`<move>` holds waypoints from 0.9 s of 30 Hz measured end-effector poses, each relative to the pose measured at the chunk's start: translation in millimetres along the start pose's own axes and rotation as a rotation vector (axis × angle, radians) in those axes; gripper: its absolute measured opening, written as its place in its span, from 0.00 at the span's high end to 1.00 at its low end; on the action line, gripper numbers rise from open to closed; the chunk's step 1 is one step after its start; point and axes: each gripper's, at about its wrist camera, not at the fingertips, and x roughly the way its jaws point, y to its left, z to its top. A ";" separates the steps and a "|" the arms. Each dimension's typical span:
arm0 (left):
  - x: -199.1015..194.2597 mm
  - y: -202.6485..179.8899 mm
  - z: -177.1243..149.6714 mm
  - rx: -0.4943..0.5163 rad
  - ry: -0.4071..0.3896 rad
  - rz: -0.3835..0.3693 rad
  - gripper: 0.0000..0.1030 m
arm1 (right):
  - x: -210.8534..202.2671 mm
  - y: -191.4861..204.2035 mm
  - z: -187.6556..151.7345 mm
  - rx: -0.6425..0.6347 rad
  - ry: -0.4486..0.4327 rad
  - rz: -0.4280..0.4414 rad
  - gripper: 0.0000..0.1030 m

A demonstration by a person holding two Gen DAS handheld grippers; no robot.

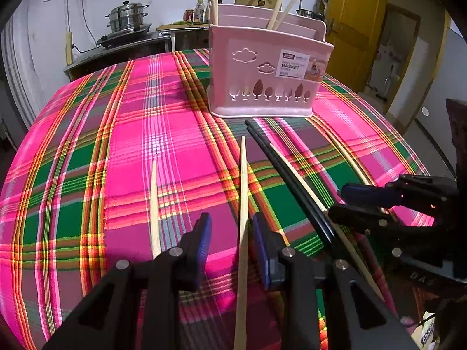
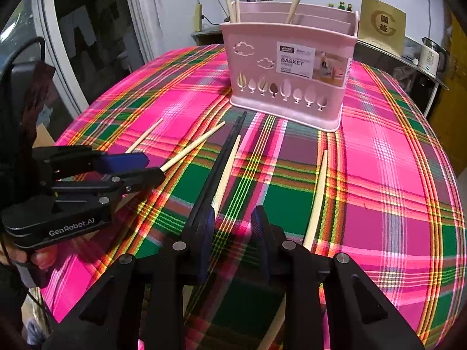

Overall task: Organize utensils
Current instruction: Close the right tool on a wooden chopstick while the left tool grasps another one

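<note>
I read "BASKET" on the label of the pink utensil basket (image 1: 262, 70), which stands at the far edge of the table (image 1: 87, 151) under a plaid cloth; the smaller print on that label is too fine to read. Pale chopsticks stand upright in its rear compartments, their tops cut off by the frame. The left gripper (image 2: 146, 164), seen from the right wrist camera, carries the marking "GenRobot.AI" on its body. A gold sign (image 2: 382, 20) behind the basket bears a large "G" and characters I cannot read.

Left gripper: jaws parted, with a pale chopstick (image 1: 243, 204) lying flat between them and close against one blue pad; I cannot tell whether that pad touches it. The other pad stands clear.

Right gripper (image 2: 232, 221): jaws parted, only cloth between the pads. The black chopsticks (image 2: 230, 143) and a second pale chopstick (image 2: 224, 175) run just beside its left finger; their near ends are hidden behind it. A third pale chopstick (image 2: 316, 198) lies just outside its right finger.
</note>
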 end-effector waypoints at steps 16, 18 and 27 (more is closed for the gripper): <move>2.6 0.1 4.3 0.007 0.004 0.029 0.70 | 11.2 13.4 6.2 -0.048 0.023 -0.060 0.73; 5.6 1.9 8.4 0.003 0.007 0.040 0.70 | 16.1 7.2 13.5 -0.025 0.020 -0.070 0.73; 22.2 7.9 32.5 -0.015 0.053 0.080 0.70 | 31.2 -20.5 40.8 0.059 0.037 -0.093 0.73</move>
